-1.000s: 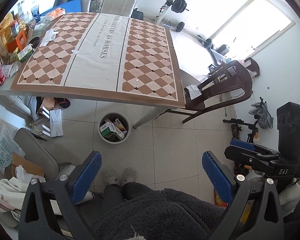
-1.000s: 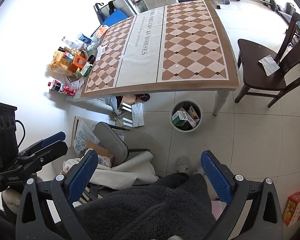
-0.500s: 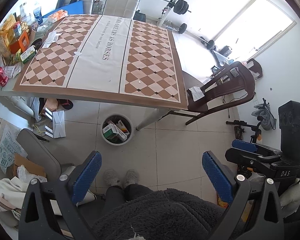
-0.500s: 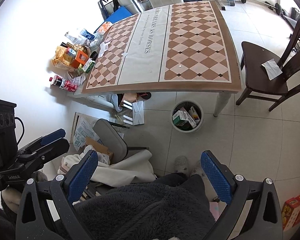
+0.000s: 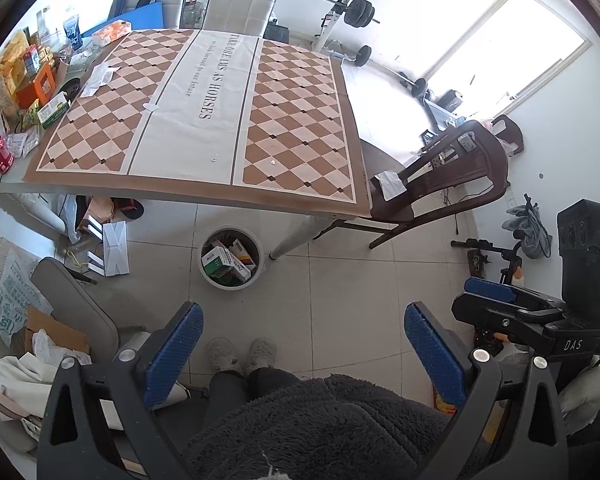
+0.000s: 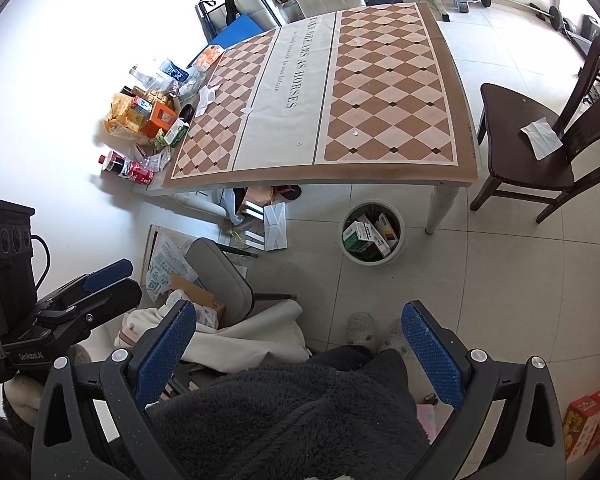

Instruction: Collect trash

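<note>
A white trash bin (image 5: pixel 231 258) holding several boxes stands on the floor by the table leg; it also shows in the right wrist view (image 6: pixel 373 234). Crumpled white paper (image 5: pixel 97 77) and small scraps (image 5: pixel 152 107) lie on the checkered tablecloth (image 5: pixel 300 120). My left gripper (image 5: pixel 304 344) is open and empty, held high over the floor, far from the table. My right gripper (image 6: pixel 298 346) is open and empty at a similar height. Each gripper shows in the other's view, the right one (image 5: pixel 540 320) and the left one (image 6: pixel 60 304).
Snack packs, cartons and a cola bottle (image 6: pixel 128 168) crowd the table's left edge. A dark wooden chair (image 6: pixel 540 152) with a tissue on its seat stands to the right. A grey chair (image 6: pixel 220 276), cardboard and cloth lie on the floor at left. Gym equipment (image 5: pixel 348 4) stands behind.
Both grippers have risen and drawn back a little, so the table and bin look slightly further away. Both stay open and empty.
</note>
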A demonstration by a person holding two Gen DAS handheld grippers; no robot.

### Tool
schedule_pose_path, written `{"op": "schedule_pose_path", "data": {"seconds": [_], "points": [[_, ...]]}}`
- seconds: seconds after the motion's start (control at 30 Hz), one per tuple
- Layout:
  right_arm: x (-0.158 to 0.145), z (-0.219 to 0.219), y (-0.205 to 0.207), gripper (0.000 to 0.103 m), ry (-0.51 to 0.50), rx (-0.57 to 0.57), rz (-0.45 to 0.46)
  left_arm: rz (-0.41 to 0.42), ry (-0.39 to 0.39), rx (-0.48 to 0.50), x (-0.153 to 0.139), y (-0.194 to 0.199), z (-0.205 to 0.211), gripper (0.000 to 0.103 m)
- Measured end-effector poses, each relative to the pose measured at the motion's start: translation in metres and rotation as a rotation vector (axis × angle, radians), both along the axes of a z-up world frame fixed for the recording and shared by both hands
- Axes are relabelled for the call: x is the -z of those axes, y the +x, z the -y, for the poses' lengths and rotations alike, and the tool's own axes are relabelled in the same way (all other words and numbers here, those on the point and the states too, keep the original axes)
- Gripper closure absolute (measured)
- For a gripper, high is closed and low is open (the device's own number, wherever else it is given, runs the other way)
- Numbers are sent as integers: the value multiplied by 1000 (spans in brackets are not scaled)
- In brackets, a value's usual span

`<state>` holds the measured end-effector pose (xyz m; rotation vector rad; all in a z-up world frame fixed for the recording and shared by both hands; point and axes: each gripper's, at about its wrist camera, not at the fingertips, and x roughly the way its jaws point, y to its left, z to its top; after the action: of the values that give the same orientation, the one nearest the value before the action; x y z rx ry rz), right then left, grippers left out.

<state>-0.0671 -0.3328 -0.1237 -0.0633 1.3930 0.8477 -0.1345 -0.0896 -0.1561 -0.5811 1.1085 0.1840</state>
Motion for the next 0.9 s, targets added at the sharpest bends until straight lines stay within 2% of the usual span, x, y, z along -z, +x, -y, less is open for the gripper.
{"op": "schedule_pose_path", "data": {"seconds": [0.9], "points": [[4, 7, 1, 0, -6, -2, -7, -11, -3, -3, 4, 3, 11, 0]]}}
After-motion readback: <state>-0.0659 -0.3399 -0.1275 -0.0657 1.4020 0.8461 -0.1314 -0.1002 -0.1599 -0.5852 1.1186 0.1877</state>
